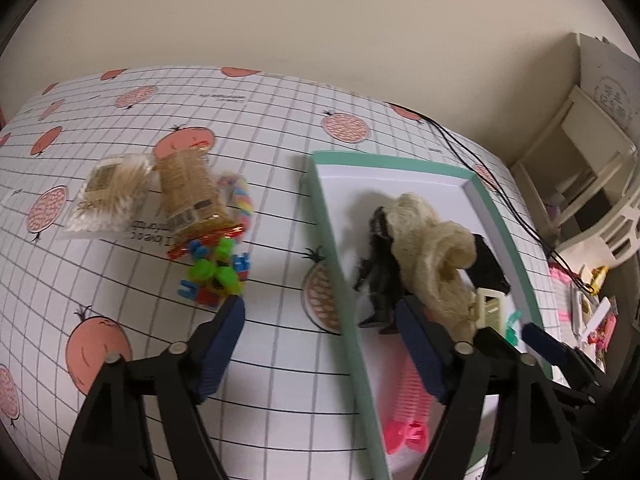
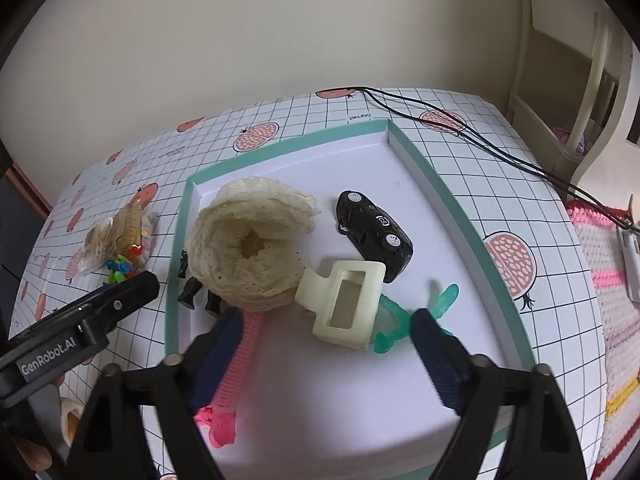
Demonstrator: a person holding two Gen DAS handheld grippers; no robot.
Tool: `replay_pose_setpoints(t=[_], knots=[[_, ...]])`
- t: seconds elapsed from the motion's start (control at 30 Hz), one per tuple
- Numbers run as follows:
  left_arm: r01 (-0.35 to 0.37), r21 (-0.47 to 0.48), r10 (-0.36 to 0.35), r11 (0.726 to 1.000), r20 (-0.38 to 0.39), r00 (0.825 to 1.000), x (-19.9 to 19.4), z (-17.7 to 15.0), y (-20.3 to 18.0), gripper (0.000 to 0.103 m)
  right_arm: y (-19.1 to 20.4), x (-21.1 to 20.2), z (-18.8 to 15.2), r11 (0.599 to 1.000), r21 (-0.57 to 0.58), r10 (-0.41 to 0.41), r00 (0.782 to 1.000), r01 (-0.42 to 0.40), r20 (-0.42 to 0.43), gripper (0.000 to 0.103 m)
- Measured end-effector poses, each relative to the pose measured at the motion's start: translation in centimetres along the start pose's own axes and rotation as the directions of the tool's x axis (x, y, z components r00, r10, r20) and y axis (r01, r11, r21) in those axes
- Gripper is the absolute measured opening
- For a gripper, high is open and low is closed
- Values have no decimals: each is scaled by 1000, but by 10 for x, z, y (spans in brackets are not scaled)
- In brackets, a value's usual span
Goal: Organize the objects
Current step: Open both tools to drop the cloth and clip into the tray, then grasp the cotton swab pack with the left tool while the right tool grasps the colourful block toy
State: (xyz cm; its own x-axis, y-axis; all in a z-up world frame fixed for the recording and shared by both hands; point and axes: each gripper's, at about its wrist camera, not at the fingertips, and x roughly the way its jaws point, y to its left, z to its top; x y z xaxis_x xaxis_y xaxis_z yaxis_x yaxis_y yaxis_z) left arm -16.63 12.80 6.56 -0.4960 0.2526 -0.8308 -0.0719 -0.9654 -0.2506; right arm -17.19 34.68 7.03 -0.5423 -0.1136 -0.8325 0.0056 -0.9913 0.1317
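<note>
A shallow green-rimmed tray (image 2: pixel 288 145) with a white floor holds a cream lace scrunchie (image 2: pixel 248 248), a black toy car (image 2: pixel 374 232), a cream claw clip (image 2: pixel 344 304), a teal clip (image 2: pixel 444 296), a pink comb (image 2: pixel 240 360) and a black figure (image 2: pixel 196 292). My right gripper (image 2: pixel 326 324) hangs open above the claw clip, holding nothing. My left gripper (image 1: pixel 320 316) is open and empty over the tray's left rim (image 1: pixel 400 163). Left of it on the table lie colourful plastic pieces (image 1: pixel 216 272), a snack packet (image 1: pixel 192 192), a swab packet (image 1: pixel 108 196) and a pastel rope (image 1: pixel 244 204).
Two black cables (image 2: pixel 480 136) cross the table's far right corner. A pink crocheted mat (image 2: pixel 600 260) lies off the right edge, with cream furniture (image 2: pixel 580 80) behind it. A wall stands close behind the grid-patterned tablecloth (image 1: pixel 280 120). A hand (image 2: pixel 36 452) shows at the lower left.
</note>
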Motion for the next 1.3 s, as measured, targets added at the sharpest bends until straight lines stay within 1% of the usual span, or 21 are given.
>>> replay_pose_setpoints(t=[0.07, 0.13, 0.2, 0.23, 0.37, 0.73, 0.87, 0.97, 1.07, 1.2, 1.3], knots=[[-20, -17, 20, 1000, 14, 1000, -2, 1, 4, 80, 0, -1, 0, 1000, 3, -1, 1000, 1, 5, 91], [-21, -35, 22, 999, 24, 999, -3, 2, 9, 83, -1, -1, -1, 1000, 5, -3, 1000, 3, 6, 92], [-23, -40, 24, 999, 31, 999, -4, 2, 12, 92, 0, 0, -1, 1000, 4, -4, 1000, 4, 4, 99], [-28, -39, 29, 999, 37, 999, -5, 2, 13, 93, 0, 0, -1, 1000, 3, -6, 1000, 6, 5, 103], [-49, -33, 52, 998, 69, 996, -7, 2, 14, 103, -1, 0, 0, 1000, 9, -14, 1000, 14, 9, 103], [-56, -47, 60, 997, 87, 994, -10, 7, 22, 103, 1, 1, 0, 1000, 6, -19, 1000, 19, 11, 103], [-56, -66, 62, 996, 96, 993, -14, 9, 29, 103, 5, -2, 2, 1000, 6, -15, 1000, 15, 27, 103], [-61, -73, 68, 995, 99, 993, -17, 13, 37, 103, 10, -5, 5, 1000, 10, 3, 999, -4, 45, 103], [-68, -75, 76, 995, 114, 991, -24, 18, 46, 103, 18, -9, 8, 1000, -1, 8, 998, -8, 65, 103], [-58, -119, 74, 991, 138, 988, -35, 25, 68, 103, 37, -13, 12, 999, -34, 23, 996, -20, 92, 103], [-70, -132, 88, 989, 139, 986, -39, 29, 84, 103, 54, -16, 15, 997, -66, 37, 993, -30, 112, 103]])
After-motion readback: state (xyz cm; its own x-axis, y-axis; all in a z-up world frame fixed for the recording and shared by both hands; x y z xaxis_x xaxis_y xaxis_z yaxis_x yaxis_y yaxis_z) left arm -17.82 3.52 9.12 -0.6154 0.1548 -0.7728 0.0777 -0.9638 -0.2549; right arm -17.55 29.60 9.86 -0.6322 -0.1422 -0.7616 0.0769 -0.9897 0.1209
